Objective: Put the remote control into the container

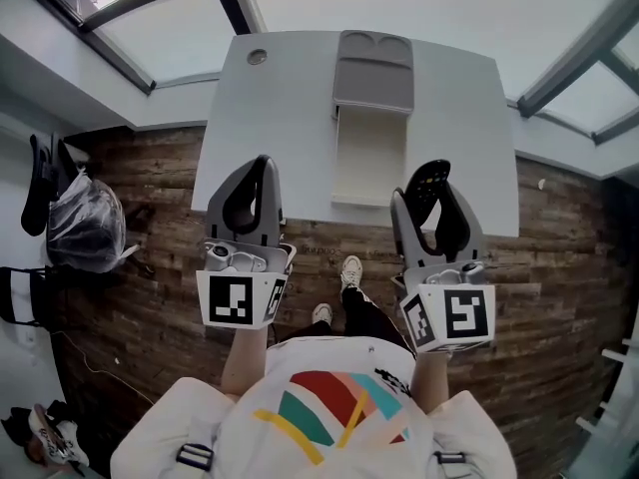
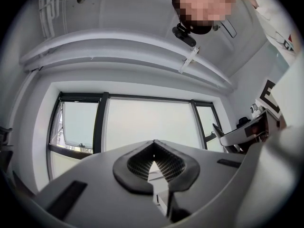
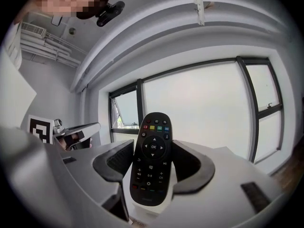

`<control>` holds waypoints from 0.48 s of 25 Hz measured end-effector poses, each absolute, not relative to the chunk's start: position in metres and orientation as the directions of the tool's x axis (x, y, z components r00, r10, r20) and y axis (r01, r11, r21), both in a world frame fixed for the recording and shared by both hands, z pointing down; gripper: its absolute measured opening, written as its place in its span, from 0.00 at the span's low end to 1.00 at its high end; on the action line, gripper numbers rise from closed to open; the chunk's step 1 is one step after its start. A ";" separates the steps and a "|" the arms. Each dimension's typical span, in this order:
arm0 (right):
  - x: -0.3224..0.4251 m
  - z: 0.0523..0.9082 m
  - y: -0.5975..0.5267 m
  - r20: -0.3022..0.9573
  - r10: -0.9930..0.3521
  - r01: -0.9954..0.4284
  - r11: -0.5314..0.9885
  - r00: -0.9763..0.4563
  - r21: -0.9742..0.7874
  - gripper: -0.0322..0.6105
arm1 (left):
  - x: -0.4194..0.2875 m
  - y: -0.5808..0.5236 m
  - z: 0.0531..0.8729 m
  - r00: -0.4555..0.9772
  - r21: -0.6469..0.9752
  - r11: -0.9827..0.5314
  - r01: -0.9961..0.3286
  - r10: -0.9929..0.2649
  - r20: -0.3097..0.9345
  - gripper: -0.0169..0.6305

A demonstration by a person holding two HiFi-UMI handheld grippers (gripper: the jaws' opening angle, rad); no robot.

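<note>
- Jaws of our right gripper point(image 3: 153, 165) clamp the remote control point(image 3: 153, 141) by its lower half, its long end pointing forward, probably so it slides in lengthwise.
- Our left gripper point(image 2: 153, 148) is closed on nothing and looks spare.
- Ahead, the container point(image 1: 371, 158) lies open on the white surface point(image 1: 270, 118), lid folded back. We see nothing in the way.

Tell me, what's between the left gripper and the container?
Only bare white table lies between the left gripper and the container. You can see that in the head view.
</note>
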State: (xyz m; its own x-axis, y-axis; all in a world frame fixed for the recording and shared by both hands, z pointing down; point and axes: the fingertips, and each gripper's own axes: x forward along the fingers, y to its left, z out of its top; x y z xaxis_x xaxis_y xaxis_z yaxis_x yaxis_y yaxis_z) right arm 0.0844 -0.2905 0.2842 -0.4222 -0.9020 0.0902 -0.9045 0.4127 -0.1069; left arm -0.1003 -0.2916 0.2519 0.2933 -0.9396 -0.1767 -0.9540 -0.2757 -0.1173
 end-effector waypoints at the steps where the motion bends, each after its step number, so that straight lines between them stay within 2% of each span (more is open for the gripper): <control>1: 0.087 0.286 -0.299 0.095 -0.901 -0.904 0.413 -0.423 -0.112 0.45 | -0.096 -0.301 0.254 0.296 -0.118 -0.279 -0.953 -0.940 -0.169 0.03; 12: 0.097 0.293 -0.369 0.132 -0.883 -0.889 0.431 -0.451 -0.152 0.45 | -0.078 -0.365 0.248 0.284 -0.127 -0.267 -0.955 -0.948 -0.146 0.04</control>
State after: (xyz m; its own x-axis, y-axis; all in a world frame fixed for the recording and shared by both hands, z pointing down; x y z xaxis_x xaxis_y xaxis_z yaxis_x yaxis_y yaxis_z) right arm 0.0973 -0.3689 0.2929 -0.4506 -0.8829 0.1320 -0.8894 0.4311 -0.1520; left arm -0.0780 -0.3654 0.2482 0.2843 -0.9476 -0.1458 -0.9552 -0.2670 -0.1275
